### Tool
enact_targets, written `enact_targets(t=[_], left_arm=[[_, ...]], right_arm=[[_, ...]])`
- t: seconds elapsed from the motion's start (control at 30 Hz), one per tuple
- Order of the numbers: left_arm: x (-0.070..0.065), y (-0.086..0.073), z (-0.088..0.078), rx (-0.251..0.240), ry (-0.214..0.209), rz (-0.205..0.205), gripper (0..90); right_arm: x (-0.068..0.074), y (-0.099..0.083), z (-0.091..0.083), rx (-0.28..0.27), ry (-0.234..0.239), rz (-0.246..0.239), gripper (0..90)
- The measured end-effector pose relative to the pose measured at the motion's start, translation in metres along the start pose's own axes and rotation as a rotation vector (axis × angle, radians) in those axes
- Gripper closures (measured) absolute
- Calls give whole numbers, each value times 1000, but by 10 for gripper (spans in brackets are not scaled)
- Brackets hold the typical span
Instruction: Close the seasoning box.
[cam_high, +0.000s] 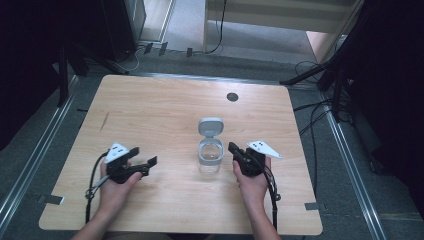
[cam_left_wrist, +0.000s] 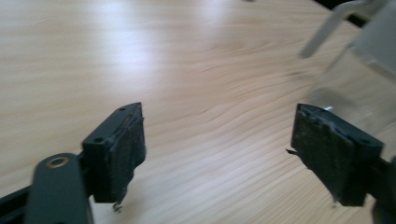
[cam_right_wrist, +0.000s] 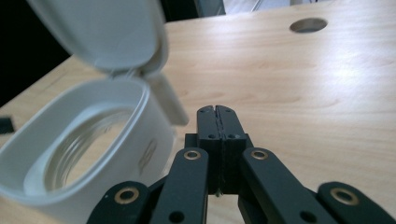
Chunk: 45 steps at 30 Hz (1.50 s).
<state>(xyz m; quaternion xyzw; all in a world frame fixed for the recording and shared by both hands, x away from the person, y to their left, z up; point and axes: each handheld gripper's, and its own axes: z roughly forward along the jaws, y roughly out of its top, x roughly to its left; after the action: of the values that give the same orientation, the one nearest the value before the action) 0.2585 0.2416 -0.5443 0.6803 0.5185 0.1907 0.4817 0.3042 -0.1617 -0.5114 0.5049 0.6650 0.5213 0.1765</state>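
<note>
We see a clear jar (cam_high: 210, 157) with its white flip lid (cam_high: 211, 126) open, standing mid-table. Our left gripper (cam_high: 145, 161), jaws spread, rests well left of the jar; our right gripper (cam_high: 234, 149), jaws pressed together on nothing, sits just right of it, seemingly poised to act.

We can read no text; the jar (cam_right_wrist: 93, 154) left of the right gripper (cam_right_wrist: 218, 122) bears a faint mark, too blurred.

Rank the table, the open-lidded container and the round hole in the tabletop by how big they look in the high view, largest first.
1. Table, by far the largest.
2. Container, its flip lid standing open.
3. Round hole, the smallest; it lies farther from the camera, but the gap in size is too plain for that to matter.
</note>
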Motion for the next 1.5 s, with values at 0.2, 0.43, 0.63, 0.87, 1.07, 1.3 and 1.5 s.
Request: enact_targets(t=[0.2, 0.43, 0.63, 0.87, 1.07, 1.3, 1.5], left_arm=[[37, -9, -32, -19, 63, -23, 138], [44, -13, -33, -45, 58, -75, 138], [40, -14, -29, -6, 85, -46, 140], [43, -13, -28, 8, 72, -67, 142], [43, -13, -27, 14, 72, -65, 143], [43, -13, -27, 12, 67, -66, 143], [42, -13, -27, 15, 72, -66, 143]], right_arm=[[-4, 22, 3, -11, -8, -9, 900], [2, 48, 12, -5, -1, -53, 900], [5, 64, 20, -14, 24, -70, 900], [11, 84, 22, -53, 79, -84, 900], [15, 98, 26, -52, 131, -86, 900], [26, 87, 13, -22, 172, -137, 900], [21, 82, -6, -47, 136, -157, 893]])
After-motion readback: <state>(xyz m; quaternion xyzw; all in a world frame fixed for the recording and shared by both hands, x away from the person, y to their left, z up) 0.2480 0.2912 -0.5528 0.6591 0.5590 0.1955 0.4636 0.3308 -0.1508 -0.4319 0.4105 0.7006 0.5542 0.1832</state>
